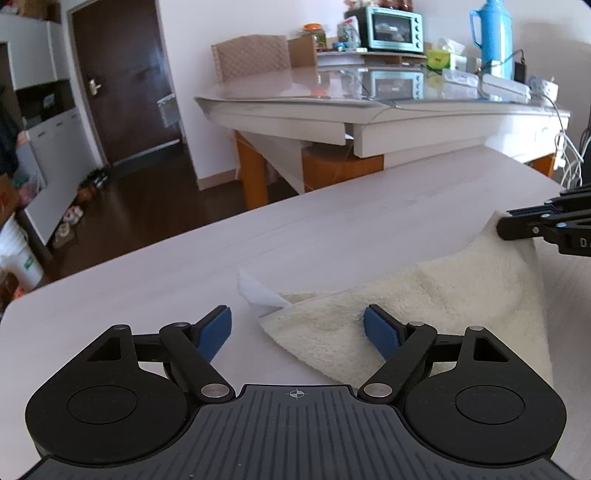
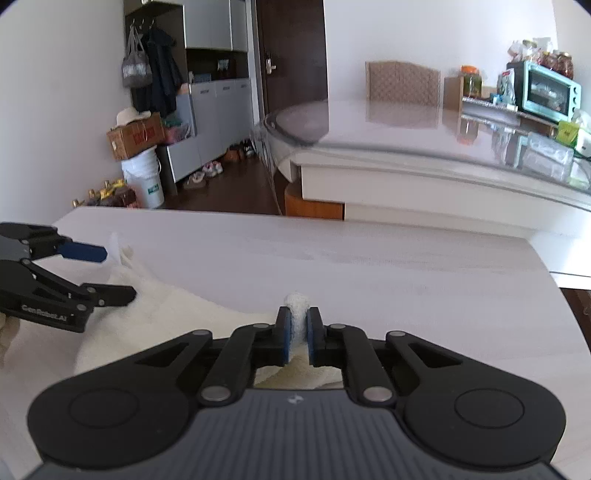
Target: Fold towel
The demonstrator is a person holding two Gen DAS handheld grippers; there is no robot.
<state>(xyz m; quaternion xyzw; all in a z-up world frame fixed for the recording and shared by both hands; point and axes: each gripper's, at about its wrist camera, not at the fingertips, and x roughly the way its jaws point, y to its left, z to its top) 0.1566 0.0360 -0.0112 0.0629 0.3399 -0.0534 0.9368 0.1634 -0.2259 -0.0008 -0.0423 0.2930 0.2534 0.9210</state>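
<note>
A cream terry towel lies on the pale table, with a white label sticking out at its near-left corner. My left gripper is open, its blue pads on either side of that corner and nothing pinched between them. In the right wrist view my right gripper is shut on a bunched corner of the towel, lifted a little off the table. The right gripper shows at the right edge of the left view, raising that corner. The left gripper appears open at the left.
Beyond the table stands a glass-topped dining table with a teal toaster oven, a blue thermos and a chair. A dark door, white buckets and shoes are off the table's left edge.
</note>
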